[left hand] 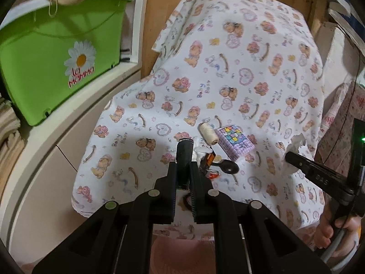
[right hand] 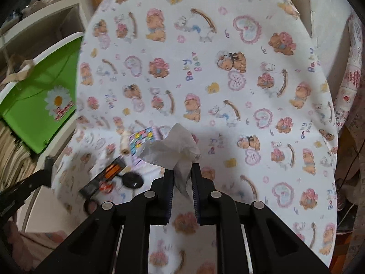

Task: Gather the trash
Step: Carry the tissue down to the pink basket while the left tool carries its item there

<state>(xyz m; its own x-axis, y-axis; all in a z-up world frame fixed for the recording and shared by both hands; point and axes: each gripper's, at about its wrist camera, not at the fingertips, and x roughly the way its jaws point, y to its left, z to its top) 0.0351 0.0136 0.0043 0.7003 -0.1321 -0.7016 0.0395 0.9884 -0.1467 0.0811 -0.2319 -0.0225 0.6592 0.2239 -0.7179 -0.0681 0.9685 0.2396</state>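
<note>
On the bear-print cloth [right hand: 228, 73], a wrapper [right hand: 107, 173] remains while the right gripper [right hand: 182, 175] pinches a crumpled tissue [right hand: 173, 148] and the left gripper [left hand: 186, 159] clamps something dark, perhaps trash.

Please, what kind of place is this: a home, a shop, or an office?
Most likely a home, perhaps a storage or sewing corner. A table wears a baby-bear cloth, a green plastic tub sits on a white shelf, and a thread spool lies beside a small patterned box.
</note>
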